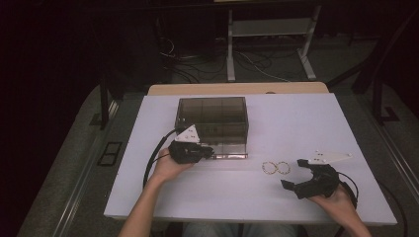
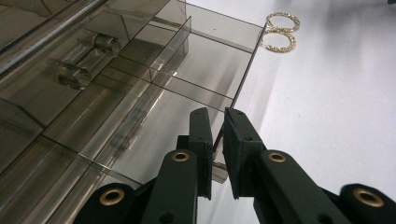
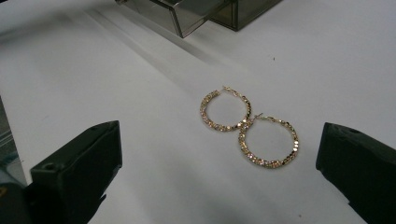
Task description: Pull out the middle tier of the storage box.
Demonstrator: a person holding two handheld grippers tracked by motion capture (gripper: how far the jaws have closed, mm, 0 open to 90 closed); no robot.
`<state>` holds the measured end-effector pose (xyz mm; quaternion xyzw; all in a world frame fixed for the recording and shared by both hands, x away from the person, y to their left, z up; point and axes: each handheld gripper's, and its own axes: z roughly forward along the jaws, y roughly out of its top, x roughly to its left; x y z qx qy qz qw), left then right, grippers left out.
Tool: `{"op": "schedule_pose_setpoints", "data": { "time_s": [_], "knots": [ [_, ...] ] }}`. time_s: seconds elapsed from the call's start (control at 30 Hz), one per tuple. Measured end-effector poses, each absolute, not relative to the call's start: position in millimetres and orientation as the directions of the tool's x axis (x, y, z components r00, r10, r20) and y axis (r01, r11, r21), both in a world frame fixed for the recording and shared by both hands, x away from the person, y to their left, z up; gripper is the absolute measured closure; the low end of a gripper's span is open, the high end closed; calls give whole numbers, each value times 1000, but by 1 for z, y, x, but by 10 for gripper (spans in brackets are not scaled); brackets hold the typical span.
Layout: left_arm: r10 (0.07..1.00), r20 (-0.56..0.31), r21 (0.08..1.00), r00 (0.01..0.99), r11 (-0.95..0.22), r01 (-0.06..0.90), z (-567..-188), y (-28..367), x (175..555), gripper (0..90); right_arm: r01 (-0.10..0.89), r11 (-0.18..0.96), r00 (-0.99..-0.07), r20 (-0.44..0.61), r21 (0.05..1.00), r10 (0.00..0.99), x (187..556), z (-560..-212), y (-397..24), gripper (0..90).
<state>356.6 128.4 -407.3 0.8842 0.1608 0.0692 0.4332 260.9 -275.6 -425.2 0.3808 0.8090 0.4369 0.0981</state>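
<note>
Lying flat and touching each other just ahead of the right claw [image 3: 219, 154], the two gold hoop earrings [image 3: 247, 126] sit between the lines of its wide-spread, empty jaws, placed so that a forward reach would likely bracket them. Beyond the earrings and to that claw's far side stands the smoked clear organizer box [image 1: 212, 118], its bottom drawer [image 2: 187, 79] drawn out toward the person to expose divided compartments, apparently as the destination. The left claw [image 2: 218, 140], jaws nearly together, pinches the drawer's thin front wall, presumably steadying it open. Everything rests on the white surface [image 1: 306, 123].
</note>
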Motion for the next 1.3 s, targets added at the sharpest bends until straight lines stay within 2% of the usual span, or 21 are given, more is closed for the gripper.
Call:
{"op": "schedule_pose_setpoints", "data": {
  "time_s": [0.7, 1.3],
  "knots": [
    [326, -29, 780, 945, -584, 226, -406, 128, 353, 808, 531, 329, -693, 177, 781, 698, 261, -425, -276, 0],
    [367, -71, 804, 927, -529, 271, -392, 130, 347, 563, 525, 329, -697, 174, 785, 696, 260, -424, -275, 0]
  ]
}}
